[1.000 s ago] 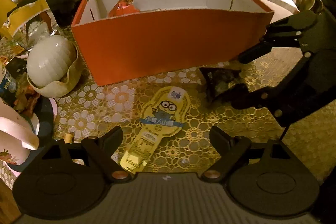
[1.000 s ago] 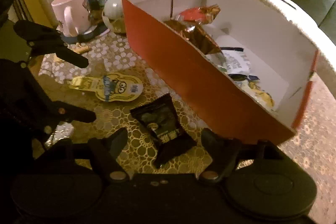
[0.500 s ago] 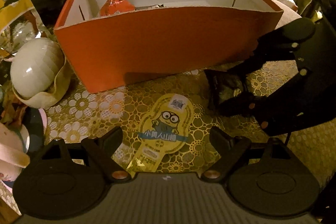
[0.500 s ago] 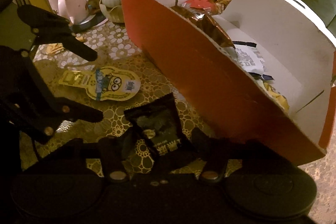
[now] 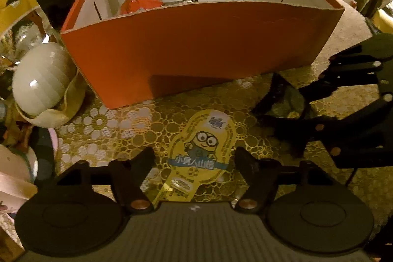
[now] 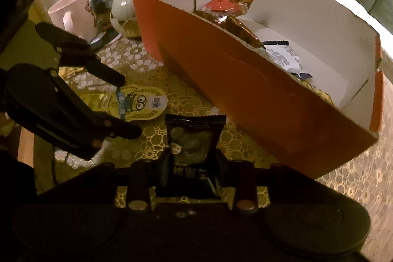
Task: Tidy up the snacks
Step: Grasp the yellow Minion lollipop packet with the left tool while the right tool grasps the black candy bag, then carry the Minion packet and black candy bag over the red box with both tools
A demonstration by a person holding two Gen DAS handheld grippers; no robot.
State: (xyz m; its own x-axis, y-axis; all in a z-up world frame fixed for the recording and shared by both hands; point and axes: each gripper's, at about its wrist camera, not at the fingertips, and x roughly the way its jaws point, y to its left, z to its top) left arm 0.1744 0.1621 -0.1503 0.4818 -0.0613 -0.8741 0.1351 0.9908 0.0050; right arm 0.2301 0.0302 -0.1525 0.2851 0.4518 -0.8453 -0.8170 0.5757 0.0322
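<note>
Right wrist view: my right tongs (image 6: 190,165) are clamped on the lower half of the black packet (image 6: 190,139), its crimped top edge sticking out ahead over the counter (image 6: 343,176). I have it by the flat sides, low down, so the packet should stay straight when I lift it over the near wall of the red box (image 6: 258,95), which stands just beside it on the right. The box is where the snacks go: a red foil bag (image 6: 224,5), a brown wrapper and some white packets already lie inside, so I judge this one belongs there too. In the left wrist view my left tongs (image 5: 194,161) stand about half open and are closing, one finger on each side of the yellow minion pack (image 5: 200,151), which lies flat on the lace cloth in front of the box; the pads do not press it yet. Straddling its narrow waist gives them something to pinch on such a flat thing. A pink mug (image 6: 73,14) and a white bowl sit off to the left, clear of both.
</note>
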